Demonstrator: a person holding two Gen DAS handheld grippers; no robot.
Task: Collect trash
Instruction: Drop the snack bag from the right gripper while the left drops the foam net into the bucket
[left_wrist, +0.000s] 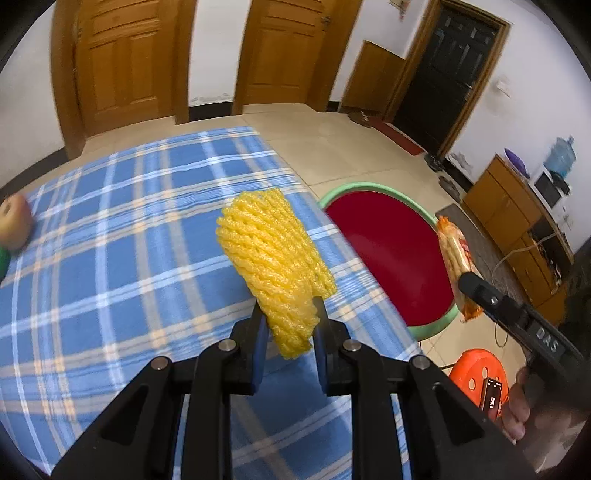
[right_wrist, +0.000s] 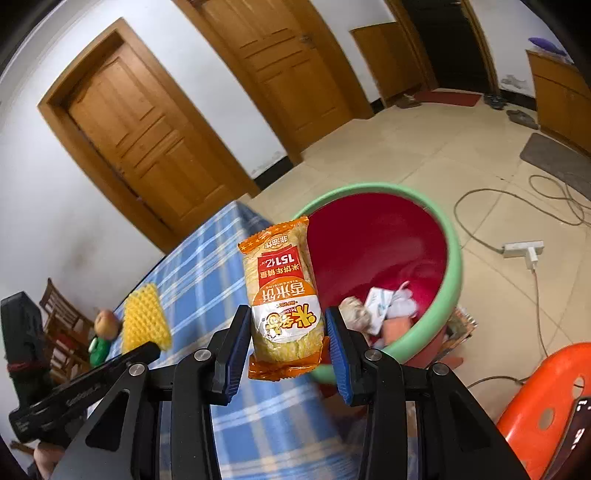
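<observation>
My left gripper (left_wrist: 286, 312) is shut on a yellow foam fruit net (left_wrist: 273, 254) and holds it above the right edge of the blue plaid table (left_wrist: 110, 258). My right gripper (right_wrist: 286, 325) is shut on an orange rice-cracker snack packet (right_wrist: 282, 295) and holds it upright beside the rim of the trash bin. The bin (right_wrist: 452, 258) is green outside and red inside, stands on the floor right of the table and holds crumpled paper trash (right_wrist: 380, 306). The packet (left_wrist: 456, 262), the right gripper (left_wrist: 467, 277) and the bin (left_wrist: 432, 325) also show in the left wrist view; the net (right_wrist: 146, 321) shows in the right.
An apple (left_wrist: 13, 221) and a green object (left_wrist: 3, 258) lie at the table's left edge. An orange stool (right_wrist: 546, 410) stands near the bin. A white power strip (right_wrist: 522, 251) with cables lies on the tiled floor. Wooden doors (left_wrist: 122, 62) and cabinets (left_wrist: 509, 210) line the walls.
</observation>
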